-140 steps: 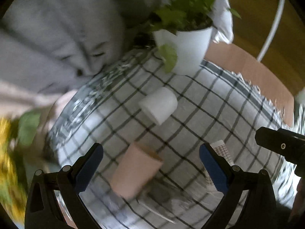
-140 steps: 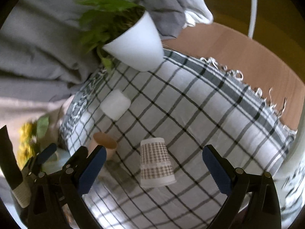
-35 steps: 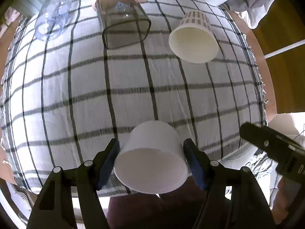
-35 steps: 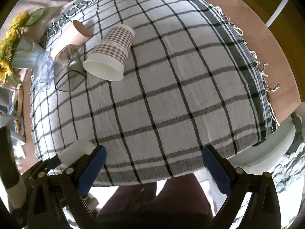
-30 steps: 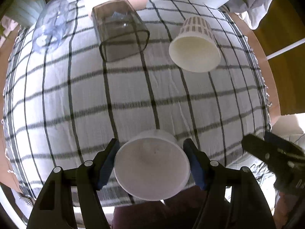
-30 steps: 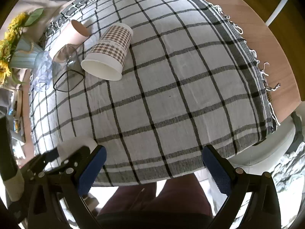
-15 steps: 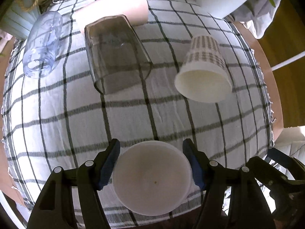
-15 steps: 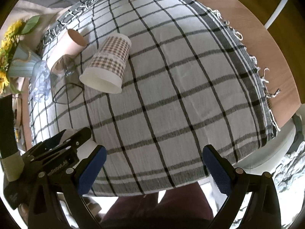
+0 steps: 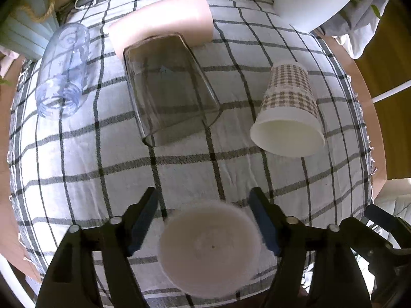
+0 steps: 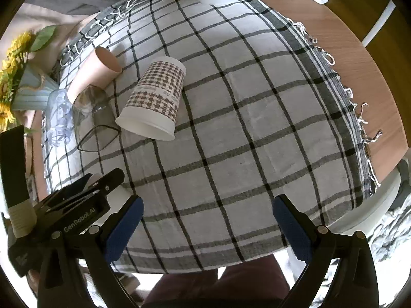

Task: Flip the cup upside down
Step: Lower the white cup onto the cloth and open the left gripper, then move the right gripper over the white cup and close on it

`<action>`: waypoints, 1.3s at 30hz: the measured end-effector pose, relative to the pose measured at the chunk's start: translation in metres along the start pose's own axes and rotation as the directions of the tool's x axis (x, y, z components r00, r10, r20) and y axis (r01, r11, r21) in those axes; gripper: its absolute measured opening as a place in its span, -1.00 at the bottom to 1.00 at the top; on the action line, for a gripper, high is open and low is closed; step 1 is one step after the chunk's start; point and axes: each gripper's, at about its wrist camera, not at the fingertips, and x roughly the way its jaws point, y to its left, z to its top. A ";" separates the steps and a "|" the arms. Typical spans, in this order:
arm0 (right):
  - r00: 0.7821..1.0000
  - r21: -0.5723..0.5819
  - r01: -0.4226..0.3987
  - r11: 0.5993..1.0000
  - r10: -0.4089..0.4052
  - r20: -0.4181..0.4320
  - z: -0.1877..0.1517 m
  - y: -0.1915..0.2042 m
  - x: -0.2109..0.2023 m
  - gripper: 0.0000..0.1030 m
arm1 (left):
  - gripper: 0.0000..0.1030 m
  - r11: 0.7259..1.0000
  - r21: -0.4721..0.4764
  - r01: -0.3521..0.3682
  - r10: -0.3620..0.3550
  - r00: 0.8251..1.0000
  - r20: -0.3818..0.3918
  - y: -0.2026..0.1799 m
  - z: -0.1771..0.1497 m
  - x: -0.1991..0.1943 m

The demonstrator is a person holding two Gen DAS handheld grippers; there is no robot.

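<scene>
Your black-and-white checked tablecloth [image 10: 257, 118] is filling both views, but only your right wrist camera is showing the bare wooden tabletop [image 10: 364, 59] along its fringed edge, the sunflowers in a pale blue ribbed vase [image 10: 28, 92] and the pink paper cup's [image 10: 97, 71] open mouth. Only your left wrist camera is looking straight into the plain white paper cup [image 9: 210, 249], mouth towards the lens.

That white cup is sitting between the blue pads [image 9: 143, 220] of your left gripper [image 9: 205, 220], low over the near part of the cloth. The left pad is showing a gap to the rim, and I cannot tell whether you are gripping or letting go.

Your right gripper [image 10: 205, 225] is spread wide with nothing between its pads.

Further back, the smoky square glass tumbler [image 9: 167, 87] is lying on its side against the pink cup, the houndstooth-patterned paper cup [image 9: 290, 110] is lying on its side to the right, and the clear bluish plastic cup [image 9: 61, 71] is lying at the left.
</scene>
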 end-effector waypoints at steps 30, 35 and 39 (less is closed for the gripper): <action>0.999 -0.030 -0.019 0.999 0.021 0.049 -0.005 0.012 -0.019 0.96 | 0.61 1.000 -0.023 0.004 -0.001 0.993 0.121 0.015 -0.013 -0.051; 0.998 -0.035 -0.018 0.999 0.020 0.051 -0.008 0.014 -0.020 0.96 | 0.61 1.000 -0.027 0.011 -0.008 0.993 0.120 0.015 -0.019 -0.053; 0.998 -0.038 -0.018 0.999 0.020 0.054 -0.010 0.014 -0.022 0.96 | 0.61 0.999 -0.034 0.015 -0.011 0.992 0.124 0.016 -0.023 -0.055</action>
